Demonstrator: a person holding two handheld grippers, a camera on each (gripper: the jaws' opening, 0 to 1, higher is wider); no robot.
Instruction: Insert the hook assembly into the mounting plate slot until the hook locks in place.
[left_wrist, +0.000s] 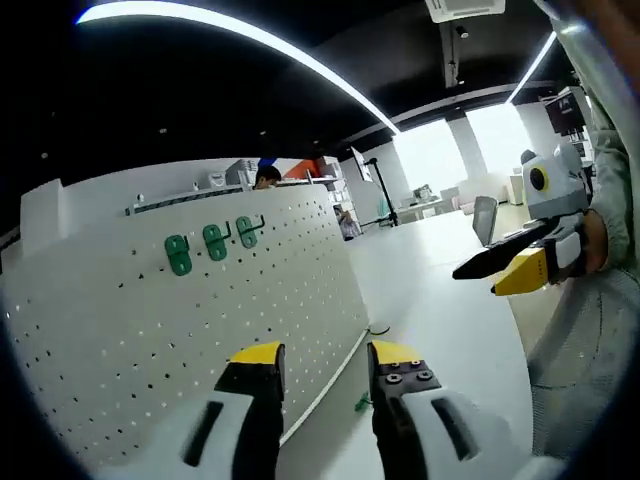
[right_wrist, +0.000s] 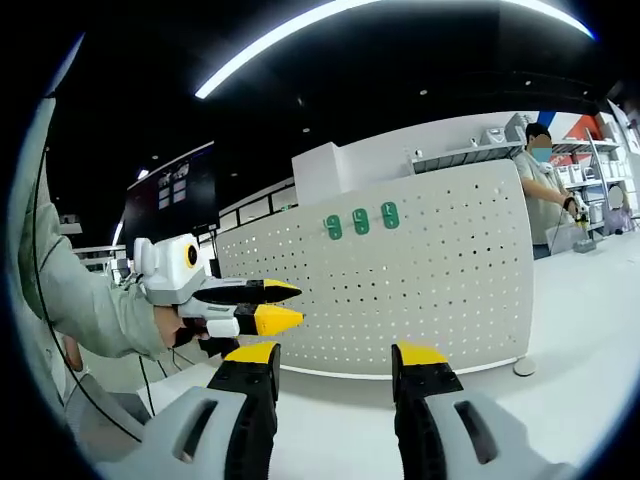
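Already three green hook assemblies (right_wrist: 361, 221) hang in a row near the top of the white pegboard mounting plate (right_wrist: 440, 290), seated in its slots; in the left gripper view the same three (left_wrist: 212, 243) sit side by side on the board (left_wrist: 150, 330), the rightmost with a dark hook arm sticking out. Whether they are fully locked cannot be told at this size. The board stands upright on a white table (left_wrist: 440, 330), so the hooks hang where both cameras can face them.

The left gripper (left_wrist: 326, 360) is well apart from the board, jaws spread wide with nothing between them. The right gripper (right_wrist: 335, 358) is likewise wide open and empty. Each crosses the other's view: the left gripper (right_wrist: 265, 305) appears beside a grey sleeve (right_wrist: 80, 300), jaws looking close together from that angle; the right gripper (left_wrist: 510, 265) comes in from the right.

Judgement: both tools are held back and clear, probably to keep the hooks visible. A small green item (left_wrist: 362, 403) lies on the table by the board's foot; too small to identify.

A person (right_wrist: 545, 190) stands beyond the board.
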